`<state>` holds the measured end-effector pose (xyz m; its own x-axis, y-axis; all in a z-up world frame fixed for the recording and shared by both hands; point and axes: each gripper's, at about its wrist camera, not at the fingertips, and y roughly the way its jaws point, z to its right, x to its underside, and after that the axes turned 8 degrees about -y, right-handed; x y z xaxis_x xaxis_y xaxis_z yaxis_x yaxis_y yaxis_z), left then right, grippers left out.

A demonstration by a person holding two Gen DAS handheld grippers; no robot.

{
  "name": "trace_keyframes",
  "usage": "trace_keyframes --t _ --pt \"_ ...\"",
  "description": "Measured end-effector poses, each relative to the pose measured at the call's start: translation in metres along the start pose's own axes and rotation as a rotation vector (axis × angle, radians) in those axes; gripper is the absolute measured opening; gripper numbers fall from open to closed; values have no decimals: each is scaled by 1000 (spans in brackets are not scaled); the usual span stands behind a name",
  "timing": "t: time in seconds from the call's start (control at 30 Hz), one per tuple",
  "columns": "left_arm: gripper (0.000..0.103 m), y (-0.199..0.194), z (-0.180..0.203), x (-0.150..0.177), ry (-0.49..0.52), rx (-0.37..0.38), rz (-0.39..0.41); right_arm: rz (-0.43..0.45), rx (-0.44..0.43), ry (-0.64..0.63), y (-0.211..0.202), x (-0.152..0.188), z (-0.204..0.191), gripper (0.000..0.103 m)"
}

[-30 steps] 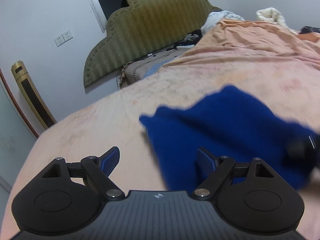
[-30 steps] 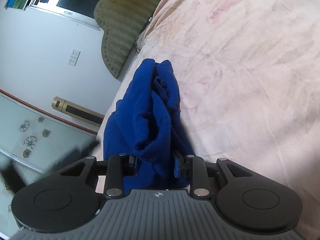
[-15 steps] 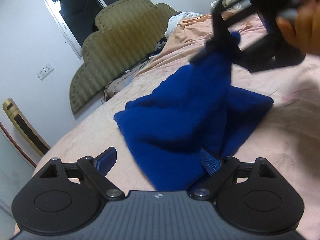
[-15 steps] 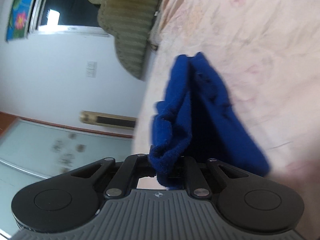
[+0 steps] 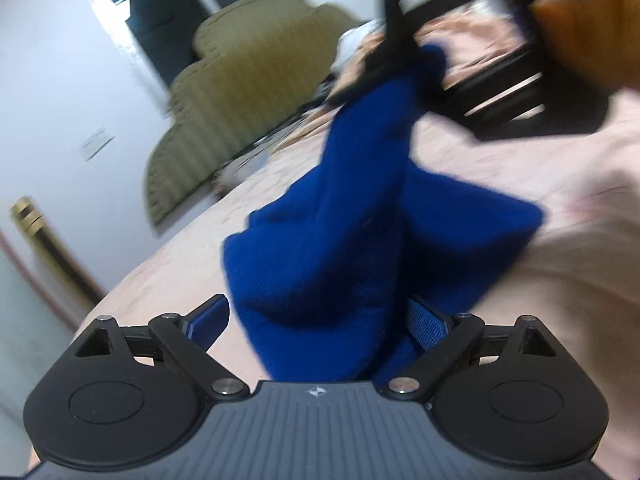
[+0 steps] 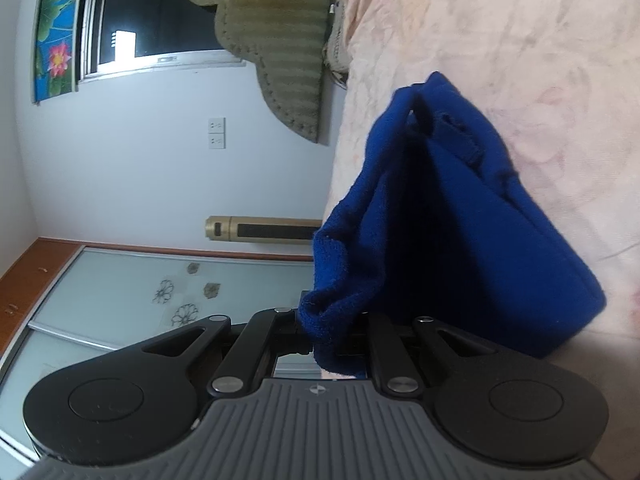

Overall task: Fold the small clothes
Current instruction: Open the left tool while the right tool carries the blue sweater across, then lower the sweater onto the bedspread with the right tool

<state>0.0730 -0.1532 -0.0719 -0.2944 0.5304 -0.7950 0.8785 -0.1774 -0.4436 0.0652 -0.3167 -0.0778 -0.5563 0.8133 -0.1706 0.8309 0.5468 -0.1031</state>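
- Since half a second ago the left tool (image 5: pixel 318 322) has pushed closer, so the blue garment (image 5: pixel 360 240) now fills the gap between its fingers, and the right tool (image 6: pixel 334 334) has rolled further sideways.
- The left tool stands wide, cloth lying between the pads but not pinched; the right tool is clamped narrow on a bunched edge of the garment, lifting it in the upper right of the left view.
- The rest of the garment sags onto the bed (image 6: pixel 520 40), mid-frame in both views.
- Judged step: raising one edge to start a fold; next the left tool likely needs to close on the near hem.
- The left view is motion-blurred; the garment's shape and type cannot be made out.
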Motion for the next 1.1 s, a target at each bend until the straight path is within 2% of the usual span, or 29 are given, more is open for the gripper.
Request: trace_keyframes --t 0.1,0.23,0.37,0.47,0.5,0.53,0.67,0.73,0.8,0.9,1.0,1.07,1.1 --pt "95 13 -21 3 -73 -76 -75 23 24 -22 -11 -2 0 13" --pt "96 17 -62 21 -157 -145 -138 22 156 -98 -22 -1 10 13" --pt "96 15 -84 37 -223 -93 -174 -66 302 -134 -19 12 31 13" --pt "96 9 -80 40 -171 -79 -158 -79 345 -145 -26 17 42 12" --pt "95 4 -79 40 -155 -64 -150 -75 352 -162 -29 16 38 17" --pt "95 -3 -80 41 -148 -46 -143 -67 368 -206 -32 14 31 25" --pt "95 -17 -92 35 -164 41 -142 -3 477 -477 -29 -2 -15 33" --pt "95 -22 -102 26 -206 88 -127 20 491 -577 -16 -13 -31 34" --pt "95 -25 -112 15 -262 128 -96 40 518 -624 0 -29 -34 34" --pt "95 -20 -122 -4 -340 183 -67 23 531 -613 32 -53 -28 34" --pt "95 -11 -119 -19 -363 189 -35 -4 523 -631 57 -63 -25 34" --pt "95 4 -107 -24 -333 155 -39 -11 548 -660 68 -65 -22 28" --pt "95 12 -99 -22 -316 141 -53 1 574 -673 71 -65 -22 7"
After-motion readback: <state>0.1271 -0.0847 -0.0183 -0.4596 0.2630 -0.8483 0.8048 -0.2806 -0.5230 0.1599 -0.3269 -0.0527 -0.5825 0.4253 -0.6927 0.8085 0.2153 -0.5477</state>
